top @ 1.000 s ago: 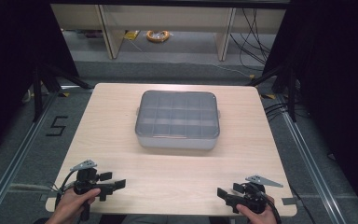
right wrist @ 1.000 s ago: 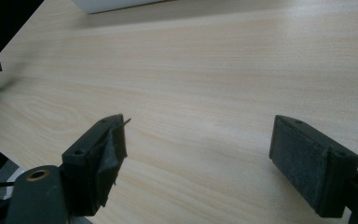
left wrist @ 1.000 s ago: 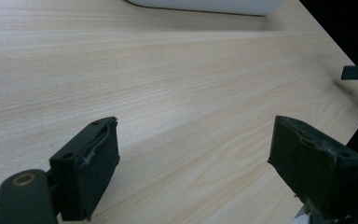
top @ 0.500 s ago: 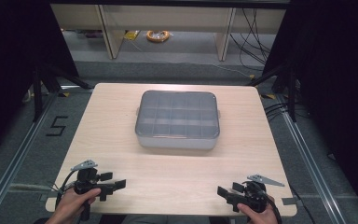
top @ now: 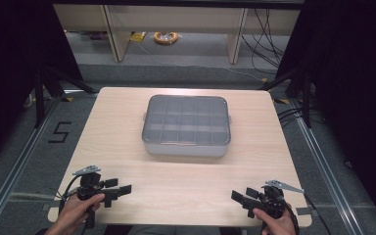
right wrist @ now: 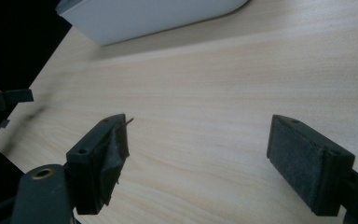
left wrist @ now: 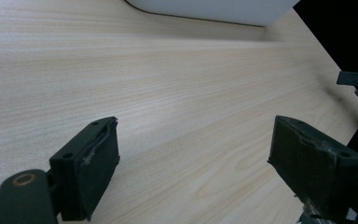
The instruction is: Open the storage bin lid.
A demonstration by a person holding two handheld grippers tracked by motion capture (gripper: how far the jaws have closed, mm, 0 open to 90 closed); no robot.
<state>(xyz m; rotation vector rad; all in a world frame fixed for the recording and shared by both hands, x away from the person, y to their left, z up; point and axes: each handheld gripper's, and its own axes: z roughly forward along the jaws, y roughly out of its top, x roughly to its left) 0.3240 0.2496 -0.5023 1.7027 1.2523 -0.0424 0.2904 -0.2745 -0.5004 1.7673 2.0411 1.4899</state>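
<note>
Left gripper [top: 120, 190] and right gripper [top: 240, 198] wide open, holding nothing, near table [top: 186, 176] edge, well apart from grey box [top: 186, 125]

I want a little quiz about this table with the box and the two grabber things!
1. True or false: the lid of the grey box is on.
2. Which gripper touches the box? A) the left gripper B) the right gripper C) neither
3. Fill in: both grippers' jaws stand ____.

Key: 1 true; 2 C, both sit near the table's front edge, apart from the box; 3 open.
</note>
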